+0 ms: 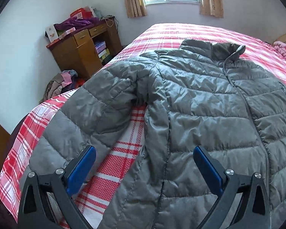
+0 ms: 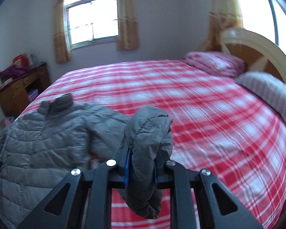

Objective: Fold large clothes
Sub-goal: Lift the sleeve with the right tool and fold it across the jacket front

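A grey quilted puffer jacket [image 1: 209,103] lies front up on a red and white plaid bed [image 1: 124,164], collar toward the window. Its left sleeve [image 1: 89,114] stretches toward the near left bed edge. My left gripper [image 1: 144,155] is open and empty, hovering above the jacket's side seam, with blue pads [image 1: 80,169] spread wide. In the right wrist view the jacket [image 2: 42,137] lies at the left. My right gripper [image 2: 141,164] is shut on the jacket's other sleeve cuff [image 2: 148,133], lifted above the bed [image 2: 209,124].
A wooden desk [image 1: 80,51] piled with clothes and boxes stands by the wall at the left. A heap of clothes [image 1: 61,82] lies on the floor beside it. Pillows [image 2: 215,63] and a curved headboard [image 2: 257,49] are at the bed's right end.
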A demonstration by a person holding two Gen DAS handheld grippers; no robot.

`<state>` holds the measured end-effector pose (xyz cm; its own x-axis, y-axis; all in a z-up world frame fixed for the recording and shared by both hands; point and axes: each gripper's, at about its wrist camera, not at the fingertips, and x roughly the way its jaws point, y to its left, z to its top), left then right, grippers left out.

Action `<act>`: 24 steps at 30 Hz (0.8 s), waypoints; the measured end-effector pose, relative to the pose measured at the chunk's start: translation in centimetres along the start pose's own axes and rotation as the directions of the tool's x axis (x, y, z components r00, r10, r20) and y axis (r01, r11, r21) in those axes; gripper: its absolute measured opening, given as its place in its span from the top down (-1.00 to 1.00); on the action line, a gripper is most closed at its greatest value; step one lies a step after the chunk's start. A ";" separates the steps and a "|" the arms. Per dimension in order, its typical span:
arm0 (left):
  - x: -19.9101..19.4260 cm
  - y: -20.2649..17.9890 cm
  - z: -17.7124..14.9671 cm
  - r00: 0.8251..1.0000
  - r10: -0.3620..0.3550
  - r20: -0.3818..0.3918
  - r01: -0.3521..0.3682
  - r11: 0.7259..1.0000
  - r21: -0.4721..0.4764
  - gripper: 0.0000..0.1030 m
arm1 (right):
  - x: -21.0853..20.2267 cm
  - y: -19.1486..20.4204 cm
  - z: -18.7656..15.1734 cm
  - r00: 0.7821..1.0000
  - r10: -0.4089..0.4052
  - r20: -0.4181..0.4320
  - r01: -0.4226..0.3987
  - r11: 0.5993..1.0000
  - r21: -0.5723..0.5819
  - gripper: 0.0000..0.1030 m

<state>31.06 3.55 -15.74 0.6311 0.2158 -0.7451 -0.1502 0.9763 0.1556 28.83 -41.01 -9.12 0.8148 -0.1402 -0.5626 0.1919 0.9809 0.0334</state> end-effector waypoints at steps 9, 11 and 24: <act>0.1 1.5 0.9 1.000 0.001 0.015 0.000 0.999 -0.043 -0.98 | 0.7 9.8 1.6 0.995 0.089 0.046 -0.079 0.978 -0.191 0.60; 0.3 1.7 0.9 1.000 0.021 0.023 -0.020 0.999 -0.042 -0.98 | 1.1 12.5 1.5 0.992 0.118 0.046 -0.105 0.967 -0.231 0.60; 2.3 5.1 0.5 0.995 0.099 -0.019 -0.101 0.991 -0.093 -0.98 | 5.6 23.8 -4.2 0.969 0.237 -0.069 -0.245 0.896 -0.369 0.36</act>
<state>32.13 9.06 -16.27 0.5987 0.3114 -0.7380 -0.2827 0.9442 0.1691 35.65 -17.83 -14.98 0.7971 0.1056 -0.5946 -0.2298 0.9635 -0.1370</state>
